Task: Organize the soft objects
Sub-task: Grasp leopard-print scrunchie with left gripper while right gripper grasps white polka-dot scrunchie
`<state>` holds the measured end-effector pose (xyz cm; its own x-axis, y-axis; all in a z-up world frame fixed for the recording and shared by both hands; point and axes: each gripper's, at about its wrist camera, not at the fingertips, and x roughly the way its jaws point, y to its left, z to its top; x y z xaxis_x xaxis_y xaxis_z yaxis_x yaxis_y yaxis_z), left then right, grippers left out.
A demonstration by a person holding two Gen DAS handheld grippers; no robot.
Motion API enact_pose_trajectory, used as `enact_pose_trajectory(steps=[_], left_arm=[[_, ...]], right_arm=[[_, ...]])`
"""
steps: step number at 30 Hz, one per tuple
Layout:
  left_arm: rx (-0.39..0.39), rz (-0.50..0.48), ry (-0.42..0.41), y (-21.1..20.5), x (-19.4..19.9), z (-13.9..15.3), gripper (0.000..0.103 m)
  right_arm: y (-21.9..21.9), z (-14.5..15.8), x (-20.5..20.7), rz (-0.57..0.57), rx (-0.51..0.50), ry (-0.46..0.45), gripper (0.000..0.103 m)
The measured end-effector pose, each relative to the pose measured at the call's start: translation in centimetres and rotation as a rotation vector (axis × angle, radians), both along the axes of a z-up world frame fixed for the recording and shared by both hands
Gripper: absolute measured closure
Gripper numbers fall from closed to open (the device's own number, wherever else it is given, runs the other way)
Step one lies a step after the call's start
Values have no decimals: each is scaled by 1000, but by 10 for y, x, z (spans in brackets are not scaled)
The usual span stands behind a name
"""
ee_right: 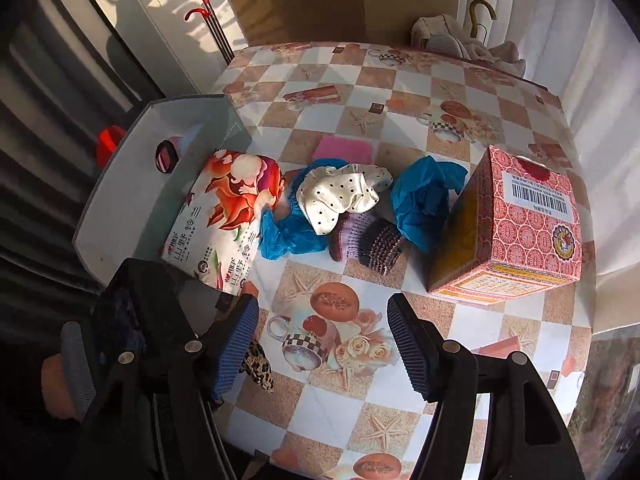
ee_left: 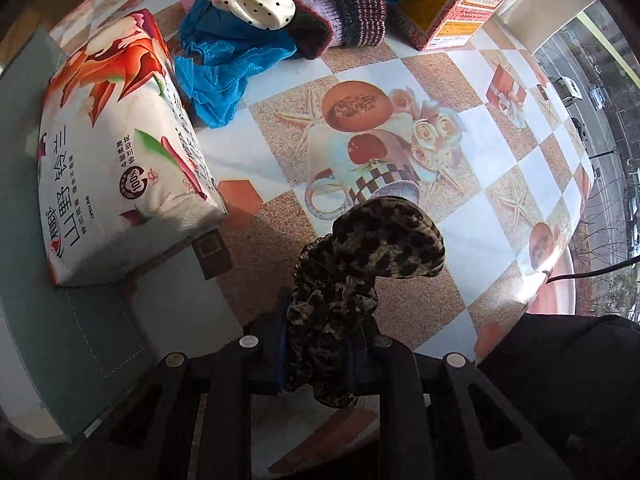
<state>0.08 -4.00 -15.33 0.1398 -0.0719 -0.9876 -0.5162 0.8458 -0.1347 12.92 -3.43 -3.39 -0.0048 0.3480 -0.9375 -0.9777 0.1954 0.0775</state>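
My left gripper (ee_left: pixel 320 344) points down at the table and is shut on a leopard-print scrunchie (ee_left: pixel 372 240), which bulges out above the blue pads. In the right wrist view a bit of that scrunchie (ee_right: pixel 259 364) shows behind the left finger. My right gripper (ee_right: pixel 324 344) is open over the patterned tablecloth with nothing between its pads. Further back lies a pile of soft things: crumpled blue cloth (ee_right: pixel 424 200), a cream polka-dot cloth (ee_right: pixel 340 196) and a purple striped knit piece (ee_right: pixel 368 240). A flowered tissue pack (ee_left: pixel 120 152) leans on the grey bin (ee_left: pixel 60 312).
A red patterned box (ee_right: pixel 516 232) stands at the right of the pile. The grey bin (ee_right: pixel 132 184) at the table's left edge holds a small dark round item (ee_right: pixel 166 156). A pink pad (ee_right: pixel 344 152) lies behind the pile. A hand (ee_right: pixel 56 384) shows at lower left.
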Motion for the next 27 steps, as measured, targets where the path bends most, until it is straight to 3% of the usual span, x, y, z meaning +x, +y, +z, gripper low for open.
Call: enact_pose_trajectory(steps=[7, 11, 14, 17, 20, 25, 27], left_arm=[[-1, 49, -5, 0, -23, 3, 79], [10, 64, -11, 10, -35, 8, 79], [22, 50, -11, 10, -49, 15, 79], [22, 46, -13, 15, -54, 19, 79], [19, 45, -20, 34, -55, 29, 79], [5, 31, -30, 43, -51, 34, 79], [-5, 5, -25, 40, -48, 32, 78]], right_arm=[[81, -27, 6, -16, -49, 16, 35], [120, -72, 14, -38, -239, -95, 36], [125, -83, 13, 27, -232, -144, 80], [112, -63, 9, 60, -159, -48, 89], [85, -40, 2, 89, -88, 5, 91], [21, -22, 0, 52, -79, 83, 91], [-10, -26, 1, 37, -110, 59, 91]])
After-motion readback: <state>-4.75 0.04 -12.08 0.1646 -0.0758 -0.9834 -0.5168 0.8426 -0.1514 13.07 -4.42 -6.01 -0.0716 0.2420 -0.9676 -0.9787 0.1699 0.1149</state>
